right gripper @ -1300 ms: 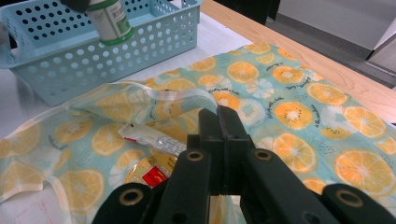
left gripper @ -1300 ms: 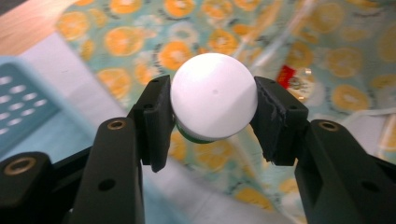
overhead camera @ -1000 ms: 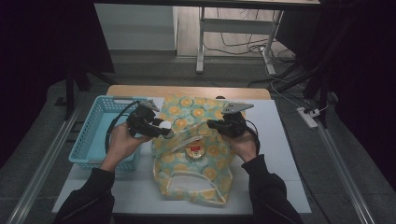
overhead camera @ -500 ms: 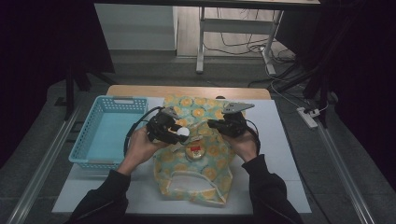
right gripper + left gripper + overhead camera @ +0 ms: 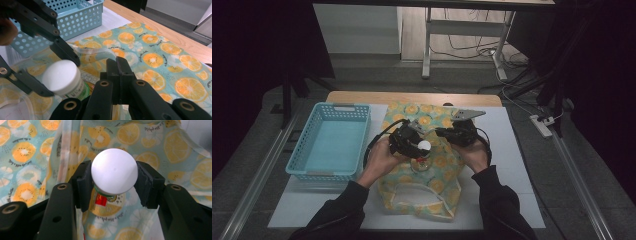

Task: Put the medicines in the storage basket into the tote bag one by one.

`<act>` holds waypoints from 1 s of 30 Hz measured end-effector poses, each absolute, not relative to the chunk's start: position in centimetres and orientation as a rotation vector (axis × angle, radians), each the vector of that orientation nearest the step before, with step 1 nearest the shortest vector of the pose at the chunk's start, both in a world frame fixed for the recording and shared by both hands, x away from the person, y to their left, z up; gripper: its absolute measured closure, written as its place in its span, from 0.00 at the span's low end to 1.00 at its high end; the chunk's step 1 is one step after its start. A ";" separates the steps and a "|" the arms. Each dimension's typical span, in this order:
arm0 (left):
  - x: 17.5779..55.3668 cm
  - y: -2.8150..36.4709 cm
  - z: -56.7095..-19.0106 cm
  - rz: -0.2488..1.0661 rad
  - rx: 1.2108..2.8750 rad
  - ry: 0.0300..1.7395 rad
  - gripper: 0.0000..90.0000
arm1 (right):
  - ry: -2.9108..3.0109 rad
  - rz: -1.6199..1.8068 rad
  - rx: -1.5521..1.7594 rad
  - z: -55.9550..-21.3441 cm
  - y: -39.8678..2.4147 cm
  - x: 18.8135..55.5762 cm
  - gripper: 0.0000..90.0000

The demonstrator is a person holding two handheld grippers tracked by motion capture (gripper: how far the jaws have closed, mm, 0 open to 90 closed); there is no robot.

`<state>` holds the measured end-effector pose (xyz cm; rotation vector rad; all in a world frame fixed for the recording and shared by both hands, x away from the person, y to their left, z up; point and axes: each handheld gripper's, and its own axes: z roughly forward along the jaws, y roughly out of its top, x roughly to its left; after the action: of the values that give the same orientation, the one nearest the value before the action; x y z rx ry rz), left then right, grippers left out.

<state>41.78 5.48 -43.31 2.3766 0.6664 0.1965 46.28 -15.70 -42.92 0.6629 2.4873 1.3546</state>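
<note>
The left tongs (image 5: 113,187) are clamped on the white cap of a small jar (image 5: 114,171), held over the middle of the fruit-print bag (image 5: 419,165) that lies flat on the surface (image 5: 517,165), just right of the blue basket (image 5: 332,142). The right tongs (image 5: 117,72) are pressed together, seemingly pinching the bag's fabric at its opening, though the cloth between them is hard to make out. The jar looks light and rigid, with a smooth rounded cap that could slip; a grip lower on the cap's straight side, or on the body, would seem surer. The bag is thin, soft and floppy, so its mouth will likely sag unless held up by the hem. The jar's label is mostly hidden under the cap, and its contents cannot be told.
</note>
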 end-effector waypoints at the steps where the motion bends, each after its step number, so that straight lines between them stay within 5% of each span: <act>1: 41.9 5.3 -43.4 0.197 2.379 0.664 0.56 | 2.487 1.354 0.662 -42.9 -15.7 46.3 1.00; 30: 43.6 4.5 -46.5 0.192 2.420 0.731 0.52 | 2.491 1.353 0.652 -42.9 -15.5 46.1 1.00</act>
<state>43.59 4.54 -46.49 2.4203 0.7315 0.1919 46.14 -15.51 -42.93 0.6516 2.4911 1.3532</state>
